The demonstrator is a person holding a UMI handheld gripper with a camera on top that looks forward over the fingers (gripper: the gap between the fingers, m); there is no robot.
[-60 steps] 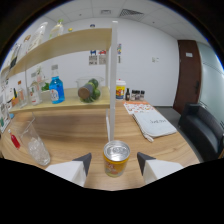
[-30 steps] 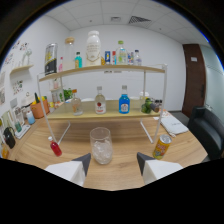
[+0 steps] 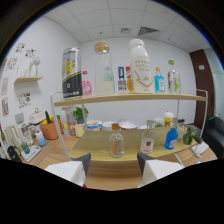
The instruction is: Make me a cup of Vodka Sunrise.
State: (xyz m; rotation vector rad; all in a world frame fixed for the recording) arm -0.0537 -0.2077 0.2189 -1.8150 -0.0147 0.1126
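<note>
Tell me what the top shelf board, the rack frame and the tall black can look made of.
Shelf board: light wood or wood-look laminate, matte, pale tan grain tone. Rack frame: thin white rods, probably painted metal. Black can: likely aluminium, with a glossy printed wrap and silvery top rim. The tool is open, holding nothing.

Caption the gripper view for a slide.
Open hand-held gripper faces a two-tier shelf of bottles, nothing between its fingers.

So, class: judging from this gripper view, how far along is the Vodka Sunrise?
Nothing shows as done: no glass or mixed drink is in view. In hand: nothing; the gripper is open and empty, facing the two-tier shelf, just short of a small clear bottle. Left: choosing bottles, pouring and mixing.
</note>
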